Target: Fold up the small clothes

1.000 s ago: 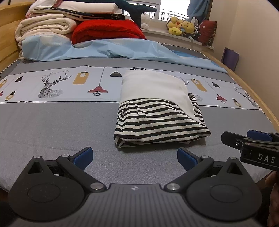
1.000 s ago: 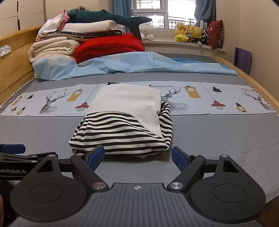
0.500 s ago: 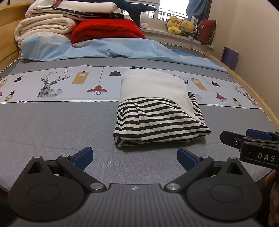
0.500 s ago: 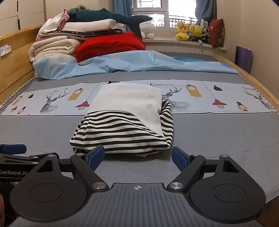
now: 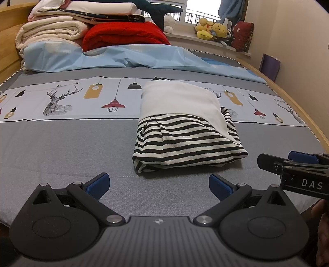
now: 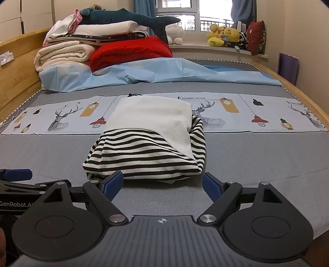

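Grey bed point(image 5: 61, 147) fills the left wrist view: the folded striped garment point(image 5: 185, 141) lies at 1 o'clock beyond the released left gripper point(image 5: 159, 182). Right wrist view alone shows wardrobe doors point(image 6: 26, 16); the garment sits at 12 o'clock, just beyond the spread, empty right gripper point(image 6: 162, 181).

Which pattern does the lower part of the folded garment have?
Black and white horizontal stripes on the folded garment; the upper part is plain white. Right wrist view shows it best.

Looking low along the bed point(image 5: 61, 147) toward the window point(image 6: 193, 18), both sharing the folded striped garment point(image 5: 185, 139), probably nearer rightward.
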Action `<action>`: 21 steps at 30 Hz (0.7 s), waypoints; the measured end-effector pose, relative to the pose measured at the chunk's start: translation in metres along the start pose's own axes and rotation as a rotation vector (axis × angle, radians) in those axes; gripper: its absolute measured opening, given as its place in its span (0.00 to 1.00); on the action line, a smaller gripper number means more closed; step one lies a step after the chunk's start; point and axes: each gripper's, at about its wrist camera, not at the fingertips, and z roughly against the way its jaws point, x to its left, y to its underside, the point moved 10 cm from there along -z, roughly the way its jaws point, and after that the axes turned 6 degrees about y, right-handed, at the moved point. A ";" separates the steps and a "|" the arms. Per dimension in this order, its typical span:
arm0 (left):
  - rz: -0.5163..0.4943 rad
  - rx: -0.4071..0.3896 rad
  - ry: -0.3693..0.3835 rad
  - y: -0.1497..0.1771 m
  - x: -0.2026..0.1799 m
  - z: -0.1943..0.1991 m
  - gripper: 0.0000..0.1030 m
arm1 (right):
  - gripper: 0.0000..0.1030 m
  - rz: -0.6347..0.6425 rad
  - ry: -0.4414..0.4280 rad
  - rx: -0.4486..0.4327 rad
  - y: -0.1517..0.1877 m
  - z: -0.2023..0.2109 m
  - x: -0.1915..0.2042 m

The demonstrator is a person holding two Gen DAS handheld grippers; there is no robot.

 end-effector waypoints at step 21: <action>-0.010 -0.009 0.011 -0.001 -0.001 0.000 1.00 | 0.82 0.018 -0.015 0.001 0.001 -0.001 -0.001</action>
